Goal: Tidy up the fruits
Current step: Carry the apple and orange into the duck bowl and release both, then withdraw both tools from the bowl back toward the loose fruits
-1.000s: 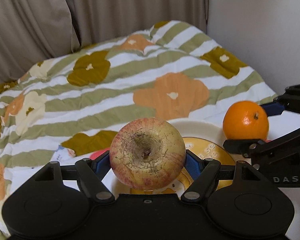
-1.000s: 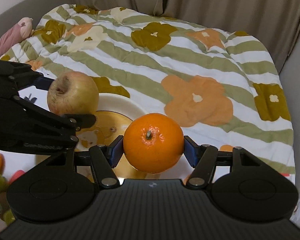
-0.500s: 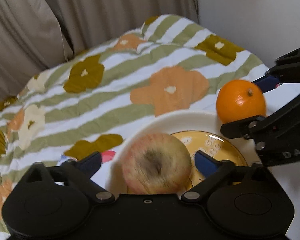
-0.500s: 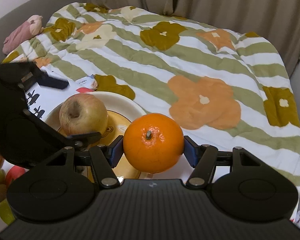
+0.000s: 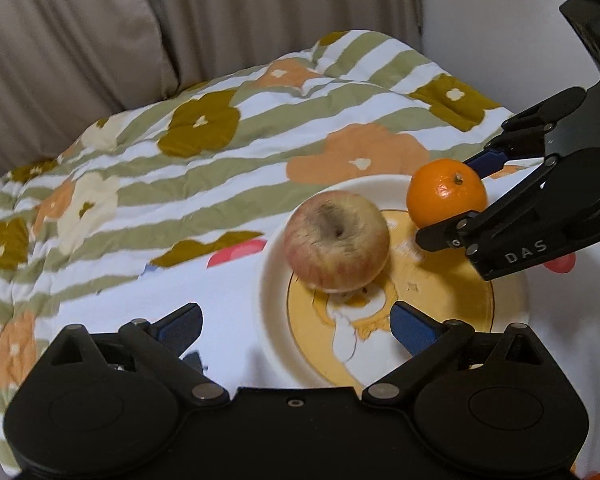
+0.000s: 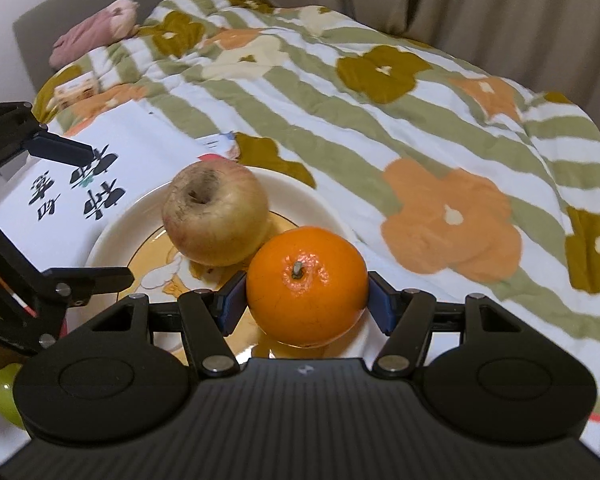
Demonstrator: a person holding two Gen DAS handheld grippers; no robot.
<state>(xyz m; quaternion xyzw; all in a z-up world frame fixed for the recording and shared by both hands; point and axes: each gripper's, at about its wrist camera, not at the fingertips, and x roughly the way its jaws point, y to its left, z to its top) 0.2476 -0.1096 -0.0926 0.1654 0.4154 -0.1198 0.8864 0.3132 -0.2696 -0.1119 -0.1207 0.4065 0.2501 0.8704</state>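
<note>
A blotchy red-yellow apple [image 5: 336, 248] [image 6: 216, 216] sits on a white plate [image 5: 269, 292] [image 6: 116, 232] with a yellow cartoon centre. My left gripper [image 5: 296, 320] [image 6: 108, 210] is open wide. Its blue pads [image 5: 180, 322] stand back from the apple and nothing is between them. My right gripper [image 6: 306, 300] [image 5: 452, 200] is shut on an orange [image 6: 306, 284] [image 5: 446, 196], stem up. The orange is low over the plate's right side, close beside the apple. Whether it rests on the plate I cannot tell.
The plate lies on a white sheet with black characters [image 6: 80, 184], on a bed with a striped flower quilt [image 5: 180, 160]. A green fruit [image 6: 2, 392] shows at the lower left edge. A pink soft toy [image 6: 92, 32] and beige curtains [image 5: 260, 20] are behind.
My left gripper opened and let go of the apple, which now rests on the plate, and drew back from it. The right gripper brought the orange lower, next to the apple.
</note>
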